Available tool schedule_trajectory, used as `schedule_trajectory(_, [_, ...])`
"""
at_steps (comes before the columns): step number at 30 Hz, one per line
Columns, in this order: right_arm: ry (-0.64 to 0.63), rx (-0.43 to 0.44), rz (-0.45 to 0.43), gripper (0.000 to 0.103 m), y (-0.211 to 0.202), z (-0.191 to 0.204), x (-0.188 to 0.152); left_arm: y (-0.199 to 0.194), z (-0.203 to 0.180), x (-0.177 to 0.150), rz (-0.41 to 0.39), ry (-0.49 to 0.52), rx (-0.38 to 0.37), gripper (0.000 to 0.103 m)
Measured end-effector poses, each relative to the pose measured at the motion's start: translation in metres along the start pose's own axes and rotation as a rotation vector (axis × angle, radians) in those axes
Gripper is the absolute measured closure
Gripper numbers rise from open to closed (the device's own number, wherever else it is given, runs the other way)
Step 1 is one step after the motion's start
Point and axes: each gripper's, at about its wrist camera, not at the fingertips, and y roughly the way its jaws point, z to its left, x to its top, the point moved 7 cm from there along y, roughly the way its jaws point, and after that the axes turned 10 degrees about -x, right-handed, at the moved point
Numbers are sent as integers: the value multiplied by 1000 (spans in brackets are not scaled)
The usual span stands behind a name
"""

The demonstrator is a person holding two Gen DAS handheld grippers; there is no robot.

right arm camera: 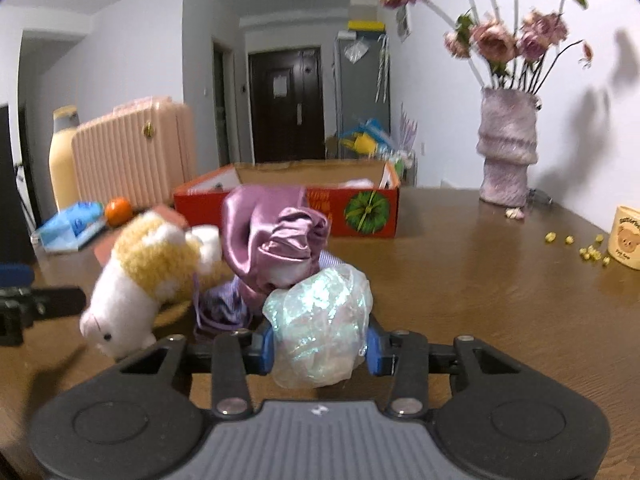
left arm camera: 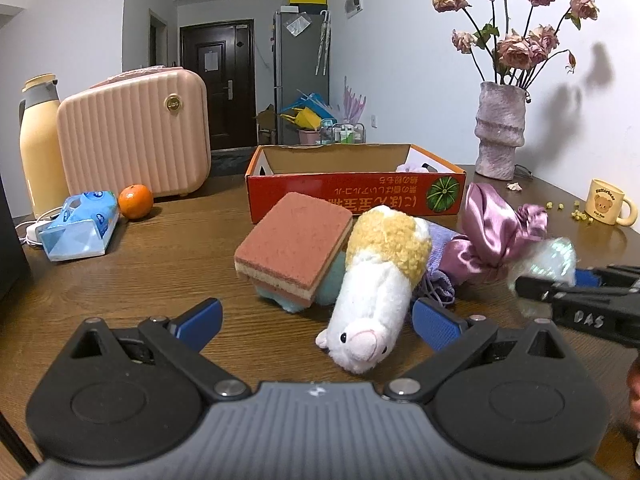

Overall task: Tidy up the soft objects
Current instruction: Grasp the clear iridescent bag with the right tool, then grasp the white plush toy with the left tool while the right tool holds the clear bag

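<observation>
Clamped between the right gripper's (right arm camera: 320,350) blue pads sits an iridescent scrunchie (right arm camera: 320,320), squeezed on both sides, toward the table's (right arm camera: 480,300) near edge. Just beyond lies a purple satin cloth (right arm camera: 272,236), then the red cardboard box (right arm camera: 360,208). Left gripper (left arm camera: 316,320) jaws stand wide apart before a plush toy (left arm camera: 376,284), not touching it.

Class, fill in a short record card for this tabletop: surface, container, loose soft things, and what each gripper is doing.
surface: wooden table
container: red cardboard box, open top, behind the pile
soft pile: plush toy, sponge leaning on it, purple satin cloth
left gripper: open, plush toy's head between its fingers, not pressed
right gripper: shut on iridescent scrunchie
</observation>
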Motion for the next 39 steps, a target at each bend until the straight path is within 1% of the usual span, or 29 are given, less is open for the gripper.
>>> schedule_trajectory(7, [113,-24,-137,63,-21,-28,14,1,0,0,1,1,0,0])
schedule_trajectory(12, [181,-67,-202,63,-30,-51,20,1,0,-1,1,2,1,0])
schedule_trajectory(17, [219,-80,-196,63,-28,-65,20,4,-3,-2,7,13,-4,0])
schedule_trajectory(24, [205,-57,-192,62,-30,-59,19,17,-13,-6,36,50,-11,0])
schedule_trajectory(27, [206,-53,-188,62,-29,-59,18,24,-19,-6,44,73,-25,0])
schedule_trajectory(34, [199,-44,-183,62,-28,-57,18,43,-28,-3,54,115,-15,0])
schedule_trajectory(37, [195,-41,-181,62,-28,-56,17,50,-28,-2,62,113,-25,6])
schedule_trajectory(39, [195,-39,-179,62,-28,-56,17,55,-29,-2,72,114,-32,14])
